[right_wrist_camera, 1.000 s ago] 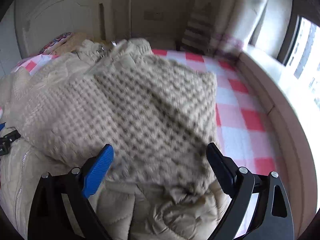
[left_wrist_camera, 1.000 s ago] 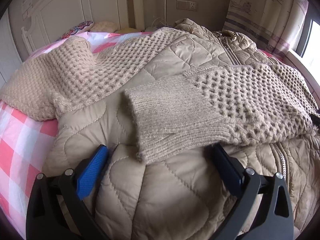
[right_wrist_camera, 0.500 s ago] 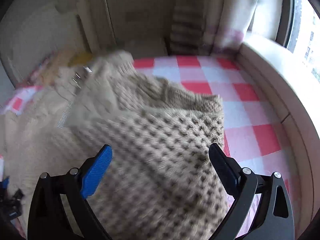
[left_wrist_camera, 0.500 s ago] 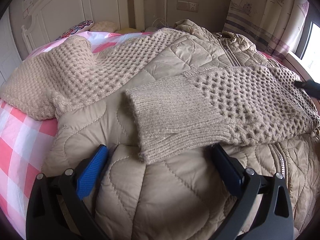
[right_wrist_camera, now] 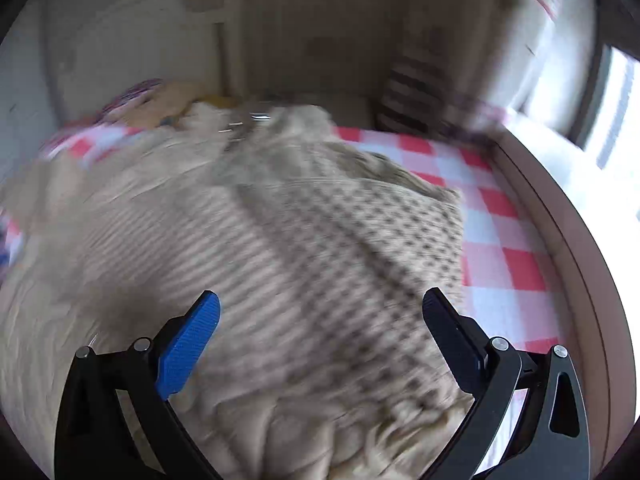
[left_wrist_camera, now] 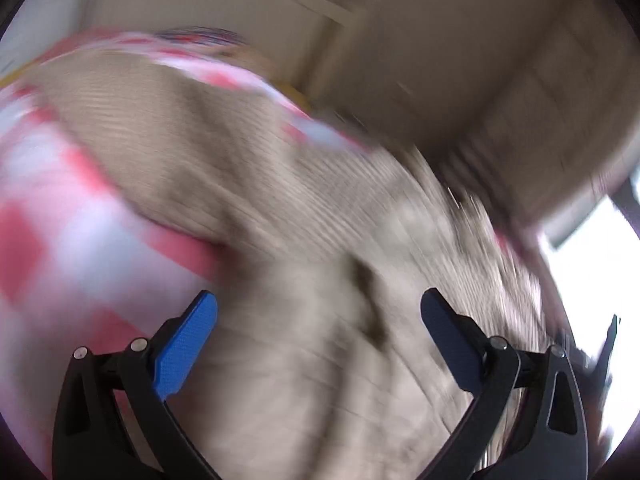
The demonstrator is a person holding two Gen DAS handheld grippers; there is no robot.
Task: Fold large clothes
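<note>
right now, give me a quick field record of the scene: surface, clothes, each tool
surface: red and white checked bed sheet
clothes: beige waffle-knit sweater lying over a beige padded jacket
left tool: open, empty, above the clothes
right tool: open, empty, above the sweater
image quality: both views motion-blurred, left worse

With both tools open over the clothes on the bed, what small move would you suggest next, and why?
Probably lower the right tool onto the knitted sweater and close on its near edge: it lies loose on the coat, both tools are open and empty, and the left tool view is too blurred to aim.
</note>
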